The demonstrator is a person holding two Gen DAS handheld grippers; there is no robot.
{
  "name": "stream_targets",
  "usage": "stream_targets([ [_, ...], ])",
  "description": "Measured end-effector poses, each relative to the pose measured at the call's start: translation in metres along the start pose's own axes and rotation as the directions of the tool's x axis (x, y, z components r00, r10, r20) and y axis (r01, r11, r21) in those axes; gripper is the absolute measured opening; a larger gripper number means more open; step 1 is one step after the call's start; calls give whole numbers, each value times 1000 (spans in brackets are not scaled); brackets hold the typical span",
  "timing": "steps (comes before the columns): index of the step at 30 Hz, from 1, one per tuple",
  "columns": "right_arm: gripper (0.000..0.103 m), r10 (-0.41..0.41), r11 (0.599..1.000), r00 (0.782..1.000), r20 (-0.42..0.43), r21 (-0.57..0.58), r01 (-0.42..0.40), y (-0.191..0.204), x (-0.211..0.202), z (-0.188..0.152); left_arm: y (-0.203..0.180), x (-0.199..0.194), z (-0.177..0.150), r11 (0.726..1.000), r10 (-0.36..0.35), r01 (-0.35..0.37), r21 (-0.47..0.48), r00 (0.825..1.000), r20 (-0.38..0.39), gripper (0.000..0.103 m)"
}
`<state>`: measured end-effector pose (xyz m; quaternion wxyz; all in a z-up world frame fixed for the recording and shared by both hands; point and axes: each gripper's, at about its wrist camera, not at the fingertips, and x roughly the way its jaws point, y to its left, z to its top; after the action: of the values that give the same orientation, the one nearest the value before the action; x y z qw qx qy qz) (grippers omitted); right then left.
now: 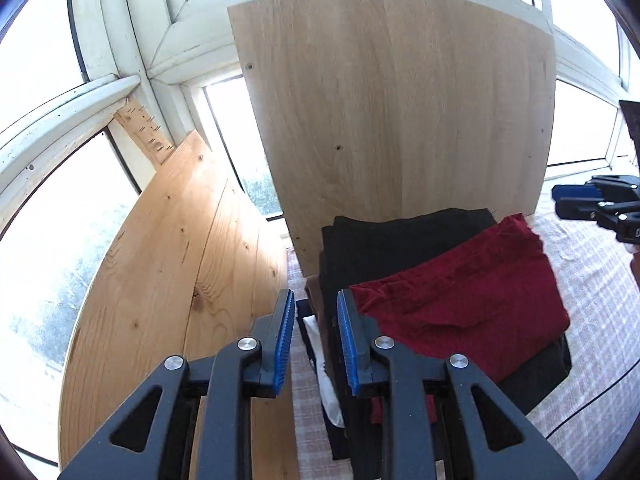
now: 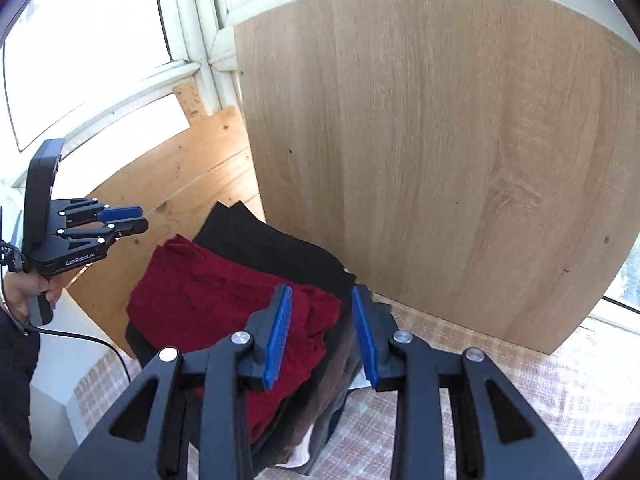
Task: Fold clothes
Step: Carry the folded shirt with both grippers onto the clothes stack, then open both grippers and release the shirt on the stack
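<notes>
A pile of folded clothes lies on a checked cloth. A dark red garment (image 1: 460,304) (image 2: 208,300) is on top, over a black garment (image 1: 400,240) (image 2: 272,244). Brown and white layers (image 1: 325,376) show at the pile's side. My left gripper (image 1: 314,296) is open above the pile's left edge, with nothing between its blue pads; in the right wrist view the left gripper (image 2: 134,218) sits off to the left, held by a hand (image 2: 22,292). My right gripper (image 2: 322,292) is open over the pile's right edge, and the right gripper (image 1: 558,199) shows at the far right of the left wrist view.
A large pale wood panel (image 1: 400,120) (image 2: 440,160) stands upright just behind the pile. A pine board (image 1: 168,264) leans against the white window frame (image 1: 132,80). The checked cloth (image 1: 600,320) (image 2: 560,392) spreads to the right. A black cable (image 2: 100,344) trails from the left gripper.
</notes>
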<state>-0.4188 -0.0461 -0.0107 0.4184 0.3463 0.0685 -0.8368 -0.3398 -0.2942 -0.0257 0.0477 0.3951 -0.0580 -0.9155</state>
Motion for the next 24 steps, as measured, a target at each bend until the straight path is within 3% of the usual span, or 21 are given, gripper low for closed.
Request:
stream_targets([
  [2,29,45,998,998,-38,-32,-46,13,12,-6,-10,10,-9,999,-36,36,10,999,-11,24],
  [4,14,39,996,996,-75,-75,-45,26,31,-14,-20,20,-17,997,-73,73,19,997,-22,23],
  [7,13,4,995,994,-107,-100,-15,33,60,-25,-35,35,-30,991,-126,127,31,991,-40,23],
  [9,12,-17,996,991,-131,-91,6,30,76,-28,-25,55,-39,991,-135,134,-9,988,-69,20],
  [11,2,-25,998,989,-144,-69,15,21,86,-27,-15,74,-48,989,-145,141,-50,985,-97,20],
  [13,1,-4,1000,987,-159,-22,0,11,94,-25,-11,78,-46,985,-160,153,-78,983,-90,20],
  [16,1,23,999,974,-227,39,-15,5,107,-20,-22,69,-41,992,-117,112,-53,988,-102,21],
  [17,2,27,998,973,-227,61,-13,4,102,-17,-25,60,-39,994,-99,94,-52,990,-96,23],
  [19,11,24,995,977,-210,99,-3,4,84,-13,-32,41,-36,997,-62,58,-52,994,-84,42],
  [20,26,-2,995,980,-199,94,21,7,73,-12,-35,28,-37,998,-35,30,-62,997,-69,60],
  [22,52,-61,996,982,-178,49,70,19,49,-16,-40,2,-40,996,19,-22,-84,999,-38,66],
  [24,53,-91,995,981,-169,26,97,25,25,-23,-57,-19,-50,996,7,-9,-91,1000,-25,71],
])
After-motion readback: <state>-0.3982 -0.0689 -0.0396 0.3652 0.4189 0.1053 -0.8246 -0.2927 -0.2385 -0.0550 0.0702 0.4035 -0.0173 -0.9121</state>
